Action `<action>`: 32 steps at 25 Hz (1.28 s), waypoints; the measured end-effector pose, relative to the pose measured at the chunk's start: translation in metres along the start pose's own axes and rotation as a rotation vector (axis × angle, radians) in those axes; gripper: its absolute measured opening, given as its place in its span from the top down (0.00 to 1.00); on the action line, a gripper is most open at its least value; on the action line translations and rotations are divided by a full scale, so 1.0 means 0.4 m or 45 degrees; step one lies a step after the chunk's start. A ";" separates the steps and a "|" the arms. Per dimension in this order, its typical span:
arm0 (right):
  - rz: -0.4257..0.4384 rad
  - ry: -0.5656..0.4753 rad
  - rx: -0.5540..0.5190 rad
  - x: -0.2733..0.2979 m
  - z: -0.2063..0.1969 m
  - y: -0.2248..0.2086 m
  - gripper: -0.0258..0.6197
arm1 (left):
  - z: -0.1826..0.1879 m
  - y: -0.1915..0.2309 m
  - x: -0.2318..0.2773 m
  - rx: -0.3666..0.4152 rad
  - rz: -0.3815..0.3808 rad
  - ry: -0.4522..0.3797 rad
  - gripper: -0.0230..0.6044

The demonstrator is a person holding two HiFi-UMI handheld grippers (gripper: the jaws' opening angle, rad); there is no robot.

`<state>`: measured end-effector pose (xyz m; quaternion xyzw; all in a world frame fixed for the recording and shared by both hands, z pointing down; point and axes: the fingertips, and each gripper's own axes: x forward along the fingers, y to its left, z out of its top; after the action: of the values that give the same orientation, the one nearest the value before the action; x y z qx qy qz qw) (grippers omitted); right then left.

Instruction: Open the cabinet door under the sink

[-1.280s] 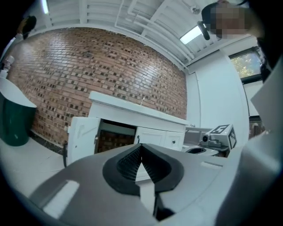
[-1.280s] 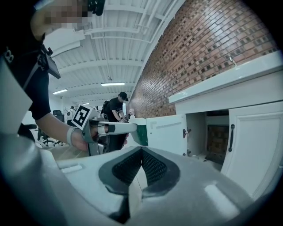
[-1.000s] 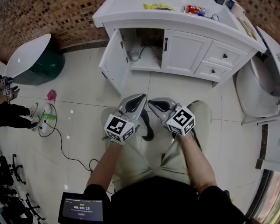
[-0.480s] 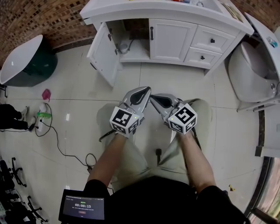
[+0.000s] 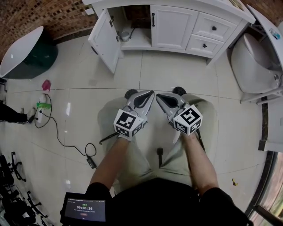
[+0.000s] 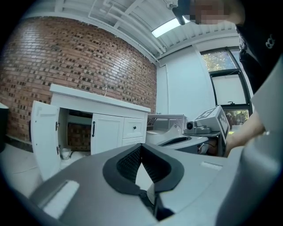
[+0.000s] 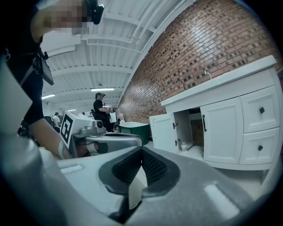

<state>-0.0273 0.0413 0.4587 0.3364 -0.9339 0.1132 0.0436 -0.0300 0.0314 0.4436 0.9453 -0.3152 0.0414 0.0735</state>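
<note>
**Location of task item.** The cabinet door (image 5: 105,39) under the sink stands open, swung out to the left at the far-left end of the white vanity (image 5: 199,9). The compartment behind it is exposed, and a small metal vessel (image 5: 125,36) stands inside. The door is far from both grippers, well apart from them across bare floor tiles (image 5: 177,75), and neither gripper touches it. In the left gripper view the door shows far off, to the left of the jaw tips. In the right gripper view it shows far off, just right of them.

**Count.**
- Doors: two. One is open. The closed door (image 5: 170,27) is on its right and has a dark handle.
- Drawers: two, an upper drawer (image 5: 213,28) and a lower drawer (image 5: 203,45), both closed, right of the doors.
- Grippers: two, each with one marker cube.

**Jaws.**
- Left gripper (image 5: 149,93): the jaws are fully together, the pads meet at the tips, and nothing is between them.
- Right gripper (image 5: 158,96): the same, jaws closed and empty.
- Both are held side by side above the person's knees. The tips angle towards each other, close but apart.

**Other.** A black cable (image 5: 62,141) lies on the floor at near left.
</note>
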 end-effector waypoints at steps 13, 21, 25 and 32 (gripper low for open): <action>-0.001 0.071 -0.049 -0.043 -0.075 0.080 0.97 | -0.086 -0.081 -0.072 -0.044 -0.038 0.057 0.94; -0.082 0.017 -0.002 -0.036 -0.061 0.043 0.97 | -0.073 -0.078 -0.052 -0.072 0.005 0.026 0.94; -0.079 0.034 -0.027 -0.036 -0.069 0.051 0.97 | -0.089 -0.082 -0.060 -0.071 -0.003 0.037 0.94; -0.076 0.076 -0.113 -0.025 -0.081 0.068 0.97 | -0.104 -0.072 -0.069 -0.070 0.009 0.053 0.94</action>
<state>-0.0368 0.0755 0.4836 0.3584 -0.9258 0.0802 0.0897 -0.0359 0.0774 0.4779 0.9407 -0.3182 0.0525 0.1057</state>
